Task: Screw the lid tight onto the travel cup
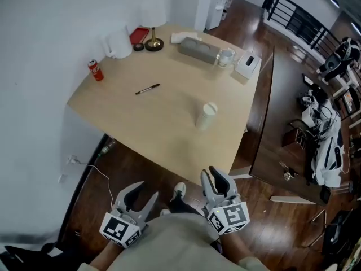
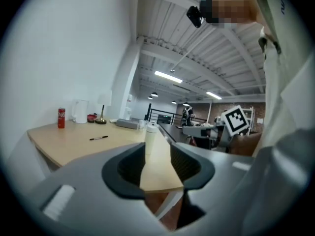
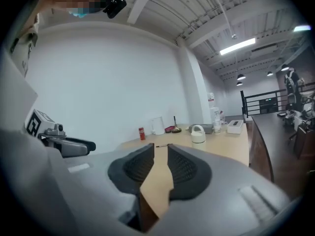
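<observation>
The white travel cup [image 1: 206, 116] stands upright on the light wooden table [image 1: 163, 129], near its right front part, with its lid on top. The cup [image 2: 151, 134] also appears beyond the left jaws, and in the right gripper view the cup [image 3: 198, 134] shows its lid handle. Both grippers hang close to the person's body, short of the table's near edge and well away from the cup. My left gripper [image 1: 144, 195] [image 2: 157, 149] is open with nothing between its fingers. On my right gripper [image 1: 215, 174] [image 3: 161, 149] a narrow gap separates the fingers, and it holds nothing.
A black pen [image 1: 147, 88] lies mid-table and a red can [image 1: 96, 70] stands at the left edge. Along the far edge are a white kettle [image 1: 117, 43], a lamp [image 1: 153, 41], a grey box [image 1: 198, 49] and a white box [image 1: 247, 65]. Dark wooden floor surrounds the table.
</observation>
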